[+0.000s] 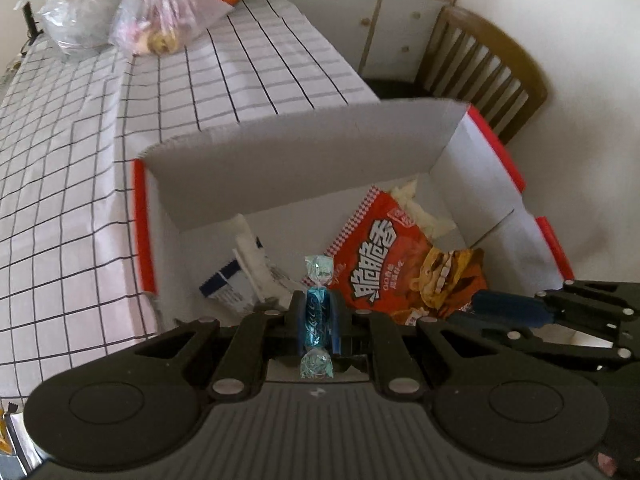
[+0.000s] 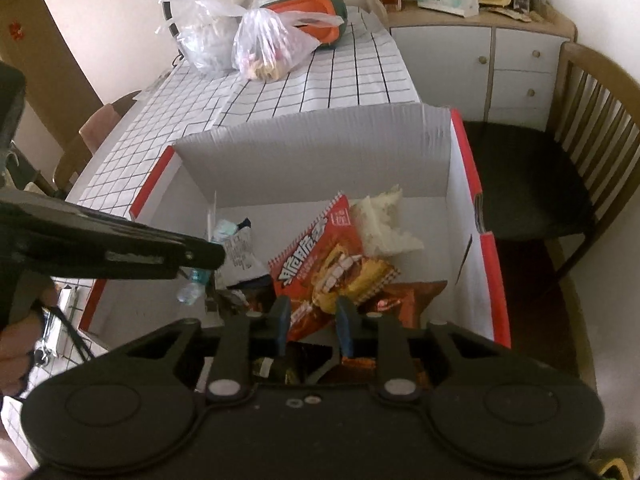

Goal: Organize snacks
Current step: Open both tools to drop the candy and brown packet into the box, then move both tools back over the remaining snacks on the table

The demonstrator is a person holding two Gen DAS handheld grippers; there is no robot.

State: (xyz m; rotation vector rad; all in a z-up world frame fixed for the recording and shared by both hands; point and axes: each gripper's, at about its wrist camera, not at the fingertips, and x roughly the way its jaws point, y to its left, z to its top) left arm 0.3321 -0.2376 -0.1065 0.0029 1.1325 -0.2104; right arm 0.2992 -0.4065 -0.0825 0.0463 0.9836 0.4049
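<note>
My left gripper (image 1: 318,314) is shut on a blue foil-wrapped candy (image 1: 319,316) and holds it above the open white and red cardboard box (image 1: 280,168). Inside the box lie a red snack bag (image 1: 384,264), a white and blue packet (image 1: 240,280) and pale snacks. In the right wrist view my right gripper (image 2: 314,320) is open and empty over the box (image 2: 320,152), just above the red snack bag (image 2: 316,256) and orange wrappers (image 2: 368,276). The left gripper (image 2: 200,256) reaches in from the left with the candy (image 2: 192,284).
The box stands on a table with a white grid-pattern cloth (image 1: 80,160). Clear plastic bags of food (image 2: 268,44) and an orange container (image 2: 312,16) sit at the far end. A wooden chair (image 2: 580,140) and a white cabinet (image 2: 480,60) stand to the right.
</note>
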